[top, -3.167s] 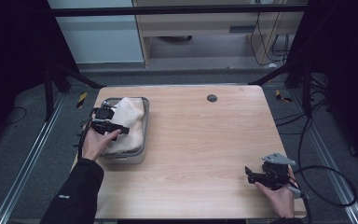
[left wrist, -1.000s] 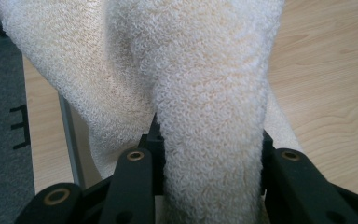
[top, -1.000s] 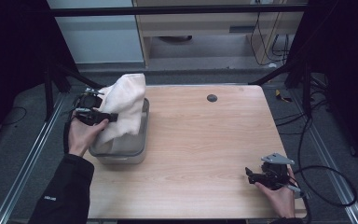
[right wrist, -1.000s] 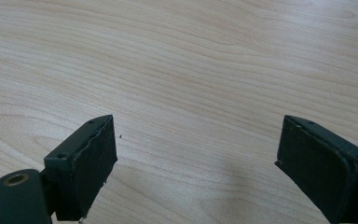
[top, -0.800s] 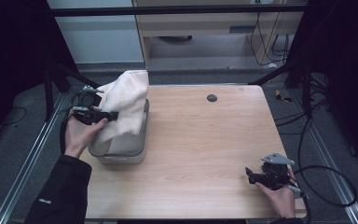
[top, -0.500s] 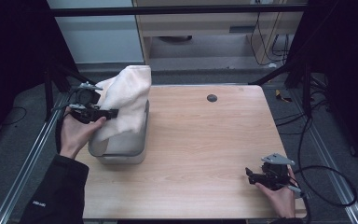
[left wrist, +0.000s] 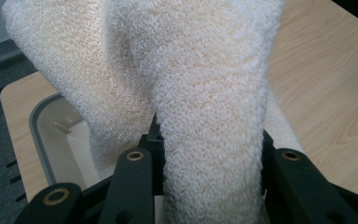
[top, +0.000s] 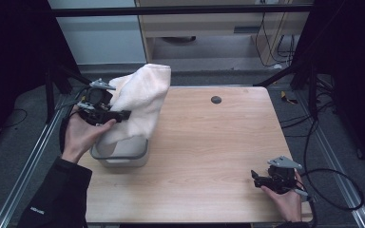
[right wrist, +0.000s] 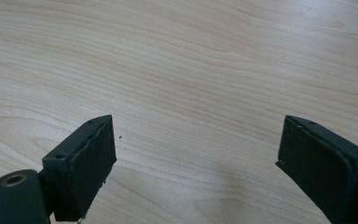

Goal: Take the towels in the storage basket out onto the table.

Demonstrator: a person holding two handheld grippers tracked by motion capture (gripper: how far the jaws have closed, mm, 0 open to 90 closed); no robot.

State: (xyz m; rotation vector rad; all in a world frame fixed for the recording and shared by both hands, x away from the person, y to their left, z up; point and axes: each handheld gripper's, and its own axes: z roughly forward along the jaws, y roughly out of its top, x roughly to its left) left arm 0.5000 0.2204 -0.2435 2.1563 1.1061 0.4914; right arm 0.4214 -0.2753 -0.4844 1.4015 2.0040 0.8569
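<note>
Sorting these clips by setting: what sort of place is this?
Probably a lab or workshop, not a home. The wooden table stands in a dark metal frame, loose cables lie on grey carpet, and a towel is lifted from a grey bin.

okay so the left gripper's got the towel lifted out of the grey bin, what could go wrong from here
1. The left gripper pinches just one fold of the towel; the rest hangs loose and could slip free.
2. The towel's lower end lies against the bin, which sits near the table edge, so a drag could shift or tip it.
3. The right gripper rests open and far off, so it cannot help quickly.
</note>
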